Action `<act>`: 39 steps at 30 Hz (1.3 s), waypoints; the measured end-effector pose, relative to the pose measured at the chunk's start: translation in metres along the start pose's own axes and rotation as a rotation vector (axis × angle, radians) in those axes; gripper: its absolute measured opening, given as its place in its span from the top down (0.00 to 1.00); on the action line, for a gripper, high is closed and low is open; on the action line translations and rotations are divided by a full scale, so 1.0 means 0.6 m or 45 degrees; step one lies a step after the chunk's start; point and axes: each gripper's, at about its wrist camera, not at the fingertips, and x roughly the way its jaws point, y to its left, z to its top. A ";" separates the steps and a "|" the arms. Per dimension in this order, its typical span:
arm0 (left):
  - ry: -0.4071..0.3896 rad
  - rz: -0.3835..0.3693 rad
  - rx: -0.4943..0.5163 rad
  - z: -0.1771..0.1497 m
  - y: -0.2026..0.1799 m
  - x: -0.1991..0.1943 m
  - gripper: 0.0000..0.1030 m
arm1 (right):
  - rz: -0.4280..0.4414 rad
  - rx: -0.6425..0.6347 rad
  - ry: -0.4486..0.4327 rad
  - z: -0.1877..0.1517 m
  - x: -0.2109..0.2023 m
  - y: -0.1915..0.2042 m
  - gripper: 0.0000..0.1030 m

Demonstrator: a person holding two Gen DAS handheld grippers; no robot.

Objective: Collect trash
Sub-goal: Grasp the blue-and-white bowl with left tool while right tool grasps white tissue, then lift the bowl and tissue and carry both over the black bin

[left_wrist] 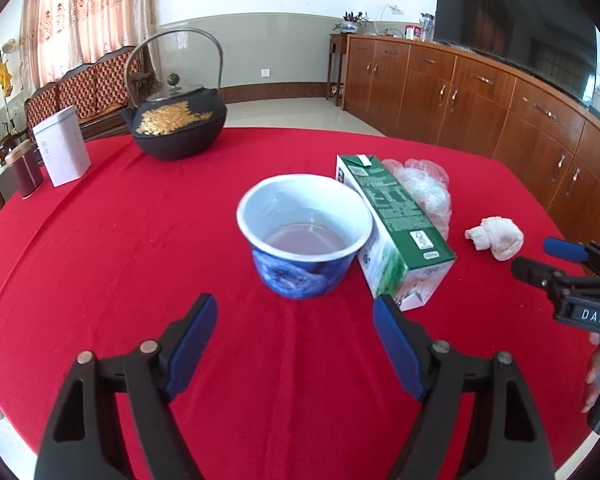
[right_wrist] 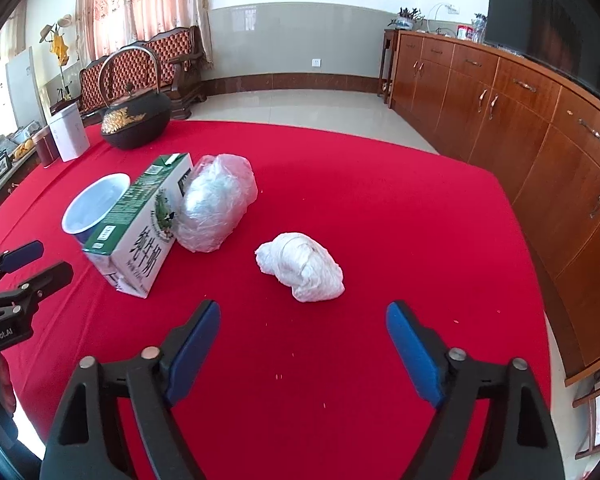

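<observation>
Currently: both hand-held grippers, left and right, released, empty | collected: none | remaining: cup, milk carton, plastic bag, tissue wad on surface

Carton between cup and bag

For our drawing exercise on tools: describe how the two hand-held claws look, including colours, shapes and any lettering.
Both the left claw and right claw have black plastic scissor-like arms with round metal rivets and flat blue pads. White lettering reads "DAS" on the right one and "GenRobot.AI" on the left.
</observation>
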 end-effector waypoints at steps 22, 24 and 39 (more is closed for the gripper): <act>0.090 -0.044 -0.043 0.053 -0.008 0.078 0.27 | 0.068 -0.021 0.076 0.044 0.088 -0.001 0.62; 0.060 -0.048 -0.036 0.051 -0.011 0.068 0.28 | 0.067 -0.012 0.067 0.043 0.085 -0.004 0.63; -0.053 -0.038 -0.002 0.008 -0.014 -0.046 0.28 | 0.041 0.063 -0.019 0.005 -0.005 -0.037 0.64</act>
